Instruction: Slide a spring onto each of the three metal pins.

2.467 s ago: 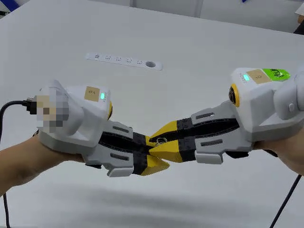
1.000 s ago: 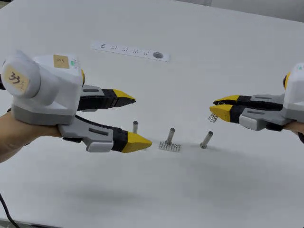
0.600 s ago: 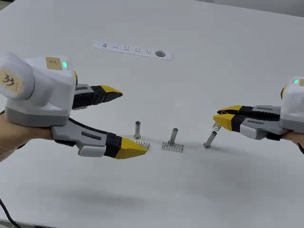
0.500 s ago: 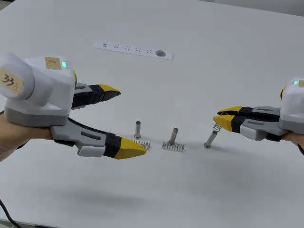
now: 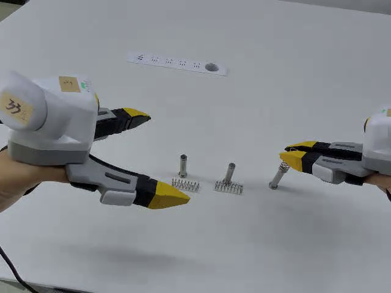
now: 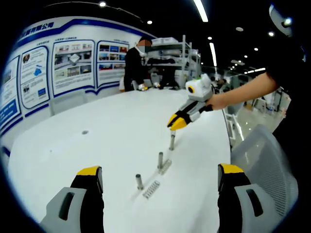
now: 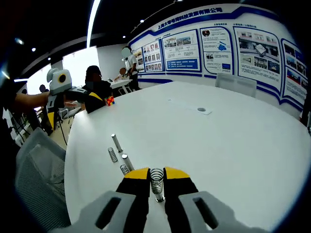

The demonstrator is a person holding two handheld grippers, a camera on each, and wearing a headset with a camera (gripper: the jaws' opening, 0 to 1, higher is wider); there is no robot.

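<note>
A white table (image 5: 256, 55) is seen in the head view, and three metal pins are stood on it in a row. With the middle pin (image 5: 230, 173) taken as the middle of the clock, the left pin (image 5: 183, 165) is found at 9 o'clock and the right pin (image 5: 278, 177) at 3 o'clock. The left and middle pins are stood straight up. The right pin is tipped, with its top leaned toward 1 o'clock.

The right gripper (image 5: 285, 154) is squeezed tight on a small spring (image 5: 284, 165). The spring is held right at the top of the right pin. How far it is slid onto the pin cannot be told. In the right gripper view the spring (image 7: 156, 180) is seen pinched between the two yellow tips.

The left gripper (image 5: 166, 156) is spread wide with nothing in it, at 9 o'clock of the left pin.

Two more springs are laid flat on the table. The first loose spring (image 5: 186, 184) is placed just at 6 o'clock of the left pin, and the second loose spring (image 5: 228, 187) just at 6 o'clock of the middle pin. A long white power strip (image 5: 177, 63) is laid far off at 12 o'clock.
</note>
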